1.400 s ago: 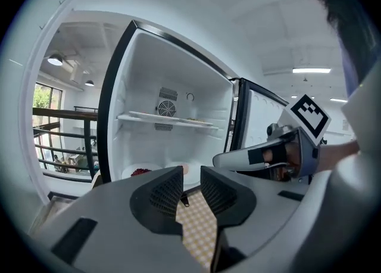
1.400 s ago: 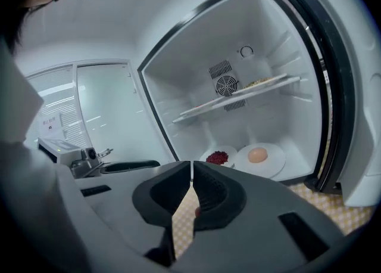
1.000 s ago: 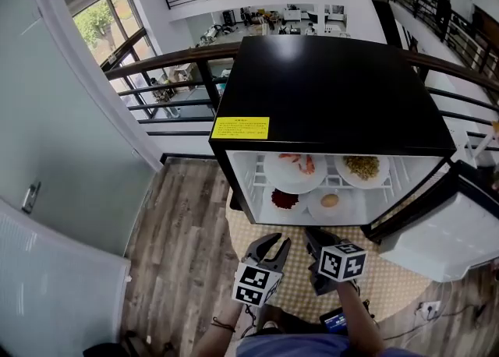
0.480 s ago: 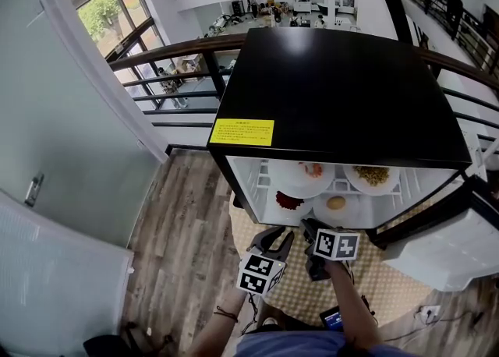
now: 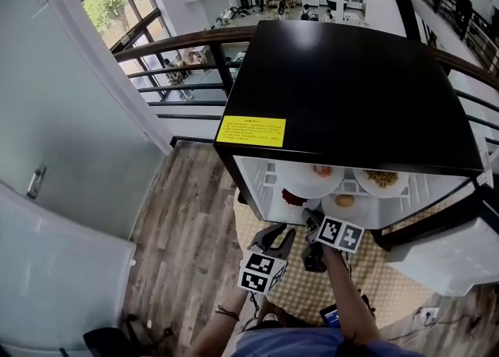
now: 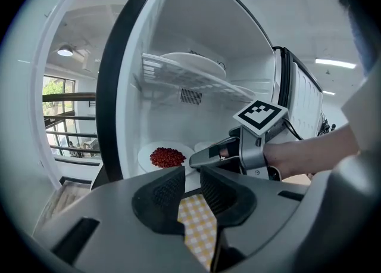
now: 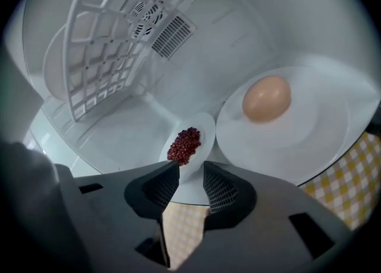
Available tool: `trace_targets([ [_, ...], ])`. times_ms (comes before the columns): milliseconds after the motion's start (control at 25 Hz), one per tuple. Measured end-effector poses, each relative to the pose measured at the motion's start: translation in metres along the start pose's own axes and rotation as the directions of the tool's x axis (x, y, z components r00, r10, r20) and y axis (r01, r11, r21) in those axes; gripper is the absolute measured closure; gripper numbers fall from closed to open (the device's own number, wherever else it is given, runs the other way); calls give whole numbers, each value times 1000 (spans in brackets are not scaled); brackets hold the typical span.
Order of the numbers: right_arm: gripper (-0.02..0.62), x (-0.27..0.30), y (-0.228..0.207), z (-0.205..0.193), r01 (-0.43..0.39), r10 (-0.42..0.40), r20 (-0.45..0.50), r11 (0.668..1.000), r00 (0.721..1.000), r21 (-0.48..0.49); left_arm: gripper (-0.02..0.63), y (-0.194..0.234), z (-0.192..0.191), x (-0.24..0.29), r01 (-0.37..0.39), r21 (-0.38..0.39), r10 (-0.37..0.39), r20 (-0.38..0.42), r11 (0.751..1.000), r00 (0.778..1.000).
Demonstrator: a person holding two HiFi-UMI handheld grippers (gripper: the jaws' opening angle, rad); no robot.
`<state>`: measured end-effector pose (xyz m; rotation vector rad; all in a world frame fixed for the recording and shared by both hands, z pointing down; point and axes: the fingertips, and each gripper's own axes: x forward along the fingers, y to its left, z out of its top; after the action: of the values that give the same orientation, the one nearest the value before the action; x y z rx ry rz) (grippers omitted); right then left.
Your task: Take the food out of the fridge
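Right gripper reaching into the open fridge, jaws just opening, now standing apart with the near edge of the red bean plate between them, ungripped, egg plate sitting just right, left gripper hovering outside, jaws slightly apart, empty, head view alone showing food on two upper-shelf plates.

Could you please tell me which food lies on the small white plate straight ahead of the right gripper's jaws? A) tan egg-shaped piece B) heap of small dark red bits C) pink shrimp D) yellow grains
B: the right gripper, whose jaws have just been opening and grip nothing, faces the small white plate, which bears a heap of small dark red bits.
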<state>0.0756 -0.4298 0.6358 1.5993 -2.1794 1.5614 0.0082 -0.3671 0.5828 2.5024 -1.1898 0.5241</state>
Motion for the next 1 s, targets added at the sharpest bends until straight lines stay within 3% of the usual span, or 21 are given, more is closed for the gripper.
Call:
trace_targets([
  [120, 501, 1, -5, 2, 15, -15, 9, 999, 1000, 30, 520, 4, -4, -4, -11, -26, 11, -2, 1000, 1000],
  [280, 511, 6, -1, 2, 1, -1, 0, 1000, 1000, 31, 520, 8, -8, -6, -16, -47, 16, -1, 999, 1000],
  [400, 514, 15, 8, -4, -33, 36, -22, 993, 999, 117, 520, 8, -9, -7, -16, -46, 15, -6, 999, 1000],
  [520, 564, 17, 7, -6, -35, 35, 4, 979, 999, 200, 520, 6, -10, -7, -10, -42, 10, -11, 999, 1000],
  [680, 565, 14, 4, -1, -16, 7, 40, 974, 999, 224, 520, 14, -13, -12, -28, -59, 28, -10, 998, 1000],
  [800, 482, 11, 2, 10, -5, -20, 89, 961, 996, 277, 520, 18, -16, -16, -40, -75, 39, -11, 996, 999],
  [880, 462, 11, -1, 17, 22, -58, 115, 955, 992, 295, 520, 20, -17, -18, -42, -75, 41, -12, 996, 999],
  [1000, 463, 15, -5, 23, 89, -127, 134, 963, 983, 254, 520, 22, -17, -22, -48, -70, 47, -12, 996, 999],
])
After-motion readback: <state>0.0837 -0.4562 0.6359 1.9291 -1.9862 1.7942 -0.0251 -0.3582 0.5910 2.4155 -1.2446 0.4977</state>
